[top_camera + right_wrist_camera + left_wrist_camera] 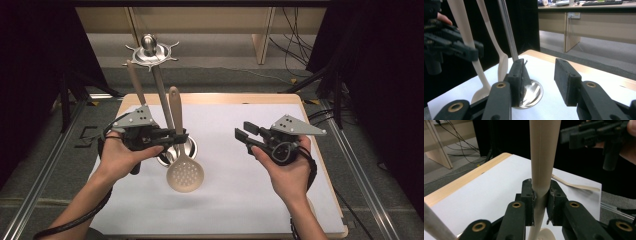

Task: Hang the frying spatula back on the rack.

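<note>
Black jaws of the left tongs [539, 202] rose from the bottom of the left gripper view, clenched on the flat handle of the cream slotted spoon [543, 157], pads pressing it from both sides; the handle ran straight up through the middle of that frame. In the high view the left tongs [172, 137] sat left of centre, over the steel holder [191, 145] on the white desk [250, 200]; the spoon's perforated bowl [185, 176] hung low, just in front of the holder, and whether it touched the desk could not be told. A steel utensil [161, 92] and a second cream utensil [135, 82] leaned up out of the holder toward the upper left.

The right tongs [245, 136], right of centre in the high view, were released; in the right gripper view their jaws [539, 82] stood apart with nothing between them.

By the look of it the spoon was light, stiff plastic, smooth and likely slippery; the wide bowl made it bottom-heavy, so a grip on the flat faces of the handle, as held, would resist twisting better than one on the edges; a hold nearer the bowl would probably swing less. The thin neck seemed the likeliest place to flex.
</note>
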`<state>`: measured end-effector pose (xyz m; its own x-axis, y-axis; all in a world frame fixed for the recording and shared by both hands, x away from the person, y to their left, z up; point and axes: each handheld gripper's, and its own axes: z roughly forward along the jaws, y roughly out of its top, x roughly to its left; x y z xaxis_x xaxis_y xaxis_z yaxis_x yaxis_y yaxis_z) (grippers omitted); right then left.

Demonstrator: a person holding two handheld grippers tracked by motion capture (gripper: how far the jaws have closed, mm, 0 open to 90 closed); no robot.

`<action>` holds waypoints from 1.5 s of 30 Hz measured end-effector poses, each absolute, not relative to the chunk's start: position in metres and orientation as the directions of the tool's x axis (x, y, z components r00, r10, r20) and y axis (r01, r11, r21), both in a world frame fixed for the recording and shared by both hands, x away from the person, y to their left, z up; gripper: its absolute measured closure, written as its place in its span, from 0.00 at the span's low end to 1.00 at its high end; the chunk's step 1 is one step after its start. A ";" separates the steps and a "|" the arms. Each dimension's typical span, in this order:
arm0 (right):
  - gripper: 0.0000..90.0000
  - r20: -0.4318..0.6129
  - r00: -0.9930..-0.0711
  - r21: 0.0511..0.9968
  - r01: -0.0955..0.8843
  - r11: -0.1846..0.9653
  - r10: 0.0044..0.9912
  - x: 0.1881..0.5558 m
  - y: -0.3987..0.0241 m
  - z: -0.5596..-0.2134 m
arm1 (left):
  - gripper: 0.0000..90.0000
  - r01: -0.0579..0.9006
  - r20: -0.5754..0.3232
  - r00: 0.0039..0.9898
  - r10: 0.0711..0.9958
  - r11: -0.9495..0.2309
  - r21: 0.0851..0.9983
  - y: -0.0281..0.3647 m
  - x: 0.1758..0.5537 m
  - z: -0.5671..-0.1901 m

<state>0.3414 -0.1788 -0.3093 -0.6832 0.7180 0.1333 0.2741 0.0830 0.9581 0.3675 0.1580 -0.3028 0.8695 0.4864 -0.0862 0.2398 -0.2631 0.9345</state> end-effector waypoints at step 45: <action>0.67 0.146 -0.677 0.952 0.295 0.084 0.721 0.347 -0.179 -0.312 | 0.86 0.249 -0.079 0.874 0.480 -0.302 0.920 0.197 0.390 -0.280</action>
<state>0.3472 -0.1794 -0.3119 -0.6772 0.7211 0.1464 0.2950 0.0838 0.9518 0.3900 0.1971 -0.2804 0.8735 0.4803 -0.0794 0.2494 -0.3016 0.9202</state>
